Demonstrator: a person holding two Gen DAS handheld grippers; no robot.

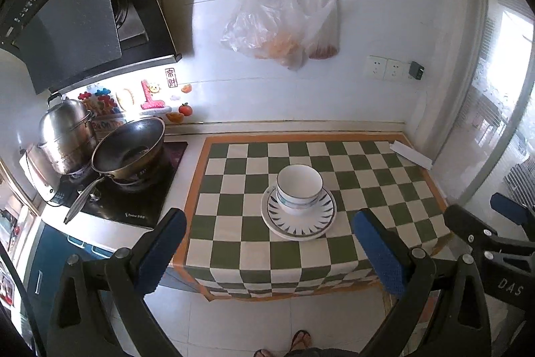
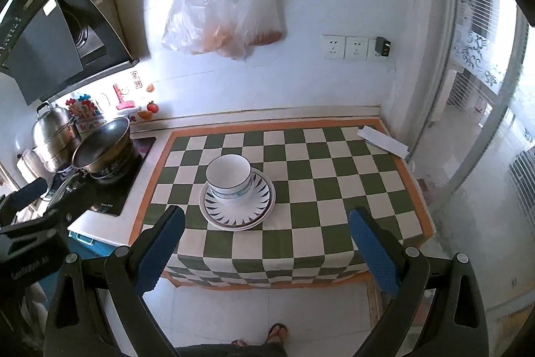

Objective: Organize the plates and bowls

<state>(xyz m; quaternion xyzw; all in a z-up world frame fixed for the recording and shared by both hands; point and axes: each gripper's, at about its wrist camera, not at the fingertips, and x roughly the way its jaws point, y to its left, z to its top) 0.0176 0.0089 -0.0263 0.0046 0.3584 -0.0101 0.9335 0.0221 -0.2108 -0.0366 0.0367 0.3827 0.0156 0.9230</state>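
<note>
A white bowl (image 1: 298,186) with a blue band stands on stacked white plates (image 1: 298,223) with a dark leaf pattern, in the middle of the green-and-white checkered cloth (image 1: 367,169). The bowl looks nested in another. The stack shows in the right wrist view too: bowl (image 2: 229,176), plates (image 2: 237,209). My left gripper (image 1: 269,243) is open and empty, held back from the table's front edge. My right gripper (image 2: 265,240) is open and empty, also held back. The right gripper (image 1: 495,223) shows at the left view's right edge.
A wok (image 1: 128,149) and a steel steamer pot (image 1: 67,132) sit on the stove at the left. A white paper strip (image 1: 411,154) lies at the cloth's far right corner. Plastic bags (image 1: 284,19) hang on the wall. A glass door (image 2: 485,122) stands at the right.
</note>
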